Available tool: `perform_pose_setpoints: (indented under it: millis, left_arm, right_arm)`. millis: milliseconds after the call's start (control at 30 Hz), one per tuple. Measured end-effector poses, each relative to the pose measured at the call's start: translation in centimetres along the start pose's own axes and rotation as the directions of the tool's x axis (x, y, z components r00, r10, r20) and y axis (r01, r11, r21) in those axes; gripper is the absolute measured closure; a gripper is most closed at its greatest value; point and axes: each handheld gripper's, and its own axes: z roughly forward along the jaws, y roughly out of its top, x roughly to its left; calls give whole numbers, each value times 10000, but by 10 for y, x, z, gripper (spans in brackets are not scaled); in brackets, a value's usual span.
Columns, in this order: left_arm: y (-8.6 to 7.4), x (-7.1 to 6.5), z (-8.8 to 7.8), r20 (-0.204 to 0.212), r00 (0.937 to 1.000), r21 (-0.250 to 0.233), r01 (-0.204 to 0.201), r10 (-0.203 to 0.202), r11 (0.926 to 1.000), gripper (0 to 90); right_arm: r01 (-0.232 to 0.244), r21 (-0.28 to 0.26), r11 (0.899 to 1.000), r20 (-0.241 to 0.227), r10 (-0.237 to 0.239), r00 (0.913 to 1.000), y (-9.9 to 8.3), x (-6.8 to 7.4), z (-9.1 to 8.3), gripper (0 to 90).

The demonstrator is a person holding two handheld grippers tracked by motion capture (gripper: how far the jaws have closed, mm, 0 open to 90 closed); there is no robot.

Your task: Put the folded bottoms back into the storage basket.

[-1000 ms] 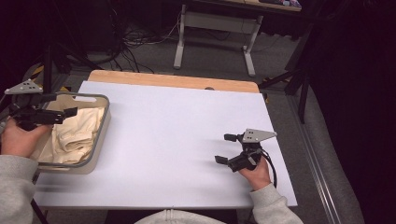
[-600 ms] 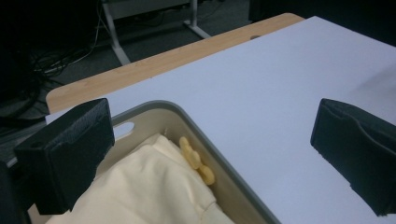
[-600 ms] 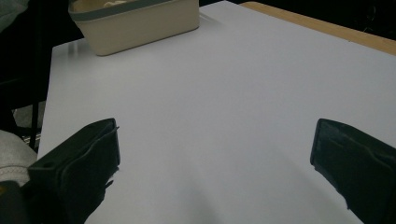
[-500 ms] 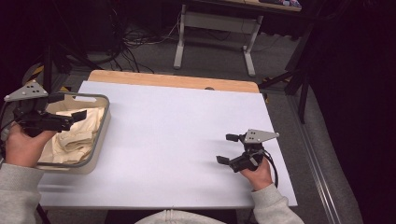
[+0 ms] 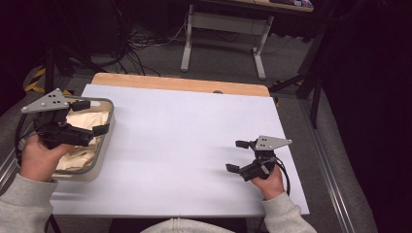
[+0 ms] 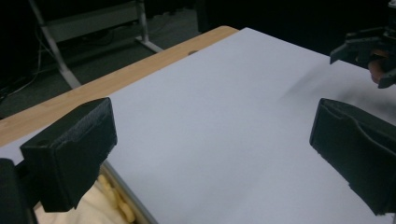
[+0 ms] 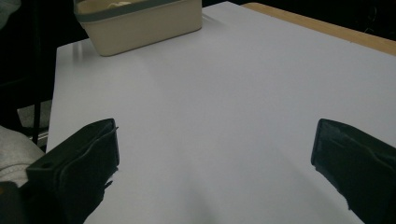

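Left gripper (image 5: 90, 116) hovers spread over the bin (image 5: 104, 141) of what looks like cloth (image 5: 77, 150), right gripper (image 5: 239, 156) spread too.

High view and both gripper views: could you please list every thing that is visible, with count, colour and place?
bin: 1, cream with a grey rim, at the left edge of the table
cloth: 1, cream, crumpled inside the bin
white sheet: 1, white, covering most of the table top
table: 1, light wood, its far edge bare beyond the white sheet
metal frame: 1, light grey, on the floor behind the table
cables: several, black, on the floor behind the table
left gripper: 1, black with a grey plate, above the bin, fingers apart
right gripper: 1, black with a grey plate, over the right of the white sheet, fingers apart
hands: 2, grey sleeves, at the near edge
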Motion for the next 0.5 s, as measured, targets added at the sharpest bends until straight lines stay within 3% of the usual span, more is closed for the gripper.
perform_pose_setpoints:
  millis: [367, 500]
  left_arm:
    - [-5, -28, 24, 810, 9967, -482, 18, 21, 9988, 20]
    - [-6, -39, 33, 1065, 9939, -572, -228, 288, 9981, 20]
  right_arm:
    - [126, -115, 9999, 1, -126, 9999, 0, 7, -5, 12]
    - [39, -231, 9997, -106, -41, 9999, -1, 8, -7, 12]
